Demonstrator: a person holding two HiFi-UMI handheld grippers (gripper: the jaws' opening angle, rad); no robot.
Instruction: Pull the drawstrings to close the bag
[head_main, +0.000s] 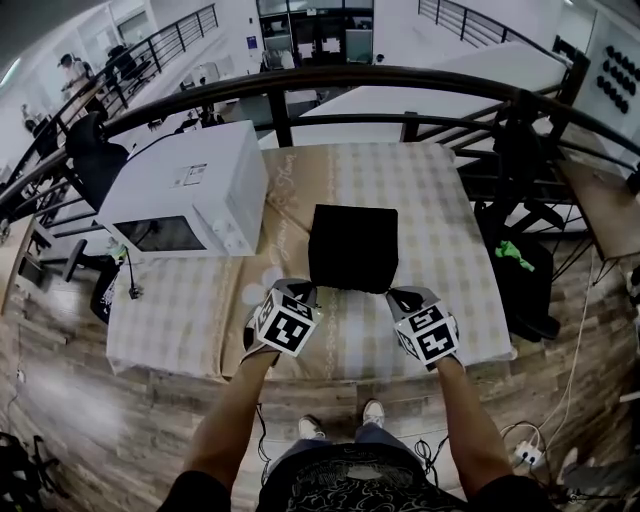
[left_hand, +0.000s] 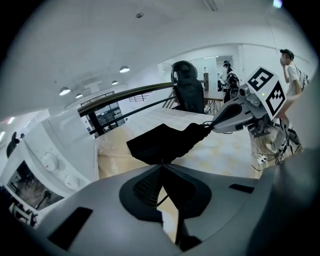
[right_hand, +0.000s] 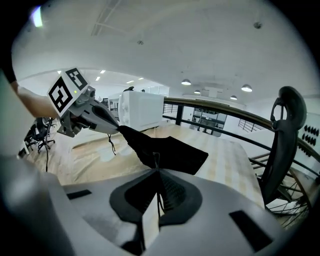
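Observation:
A black drawstring bag (head_main: 352, 247) lies on the checked tablecloth (head_main: 440, 200), its near edge drawn out between my two grippers. My left gripper (head_main: 300, 291) is at the bag's near left corner, shut on a thin black drawstring (left_hand: 160, 196). My right gripper (head_main: 401, 297) is at the near right corner, shut on the other drawstring (right_hand: 158, 161). In the left gripper view the bag (left_hand: 162, 140) stretches across to the right gripper (left_hand: 216, 123). In the right gripper view the bag (right_hand: 170, 151) runs to the left gripper (right_hand: 117, 129). Both cords run taut from the shut jaws to the bag's gathered mouth.
A white microwave (head_main: 185, 205) stands on the table left of the bag. A dark railing (head_main: 330, 80) runs behind the table. A black office chair (right_hand: 282, 145) is at the right. A person (left_hand: 290, 75) stands beyond the table in the left gripper view.

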